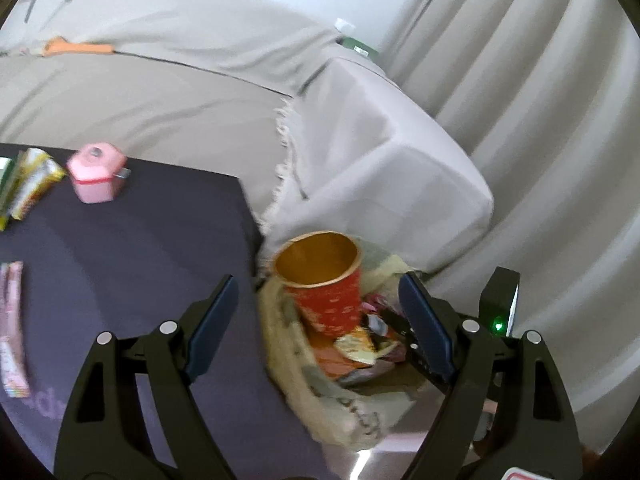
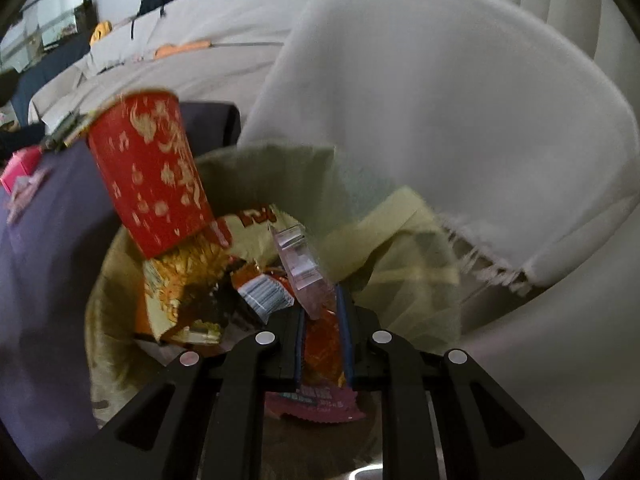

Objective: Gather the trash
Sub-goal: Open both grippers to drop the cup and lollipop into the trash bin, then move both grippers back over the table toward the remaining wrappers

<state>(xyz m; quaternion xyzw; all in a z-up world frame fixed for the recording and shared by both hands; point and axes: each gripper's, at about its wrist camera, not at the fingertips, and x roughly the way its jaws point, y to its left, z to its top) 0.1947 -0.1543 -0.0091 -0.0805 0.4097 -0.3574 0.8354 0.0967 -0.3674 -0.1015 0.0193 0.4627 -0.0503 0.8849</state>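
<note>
Red cup: paper cup [image 1: 324, 280] with gold print stands tilted on the pile inside the bag, mouth up and empty; I judge it was dropped in, not set down.
Bag: pale cloth bag [image 1: 340, 416] sits on the floor just beside the dark table [image 1: 120, 280], mouth spread wide so trash can be dropped straight in.
Left gripper: my left gripper [image 1: 316, 328] stands wide with nothing between its blue pads, hanging above the cup and the bag.
Right gripper: my right gripper [image 2: 322, 344] is narrow, pinching a pink and orange wrapper [image 2: 308, 276] that sticks up past the tips, low over the bag's mouth, ready, I judge, to let go.
Trash already in: orange and yellow snack packets [image 2: 180, 292] lie crumpled under the cup.
Trash left: yellow-green packets [image 1: 30, 186] and a pink wrapper strip [image 1: 12, 328] lie on the table; a pink lidded box [image 1: 96, 172] stands near them.
Writing: gold characters on the cup, print on the packets and lettering on the bag are too blurred for me to read.
Backdrop: beige sofa throw [image 1: 380, 152] hangs just behind the bag.
</note>
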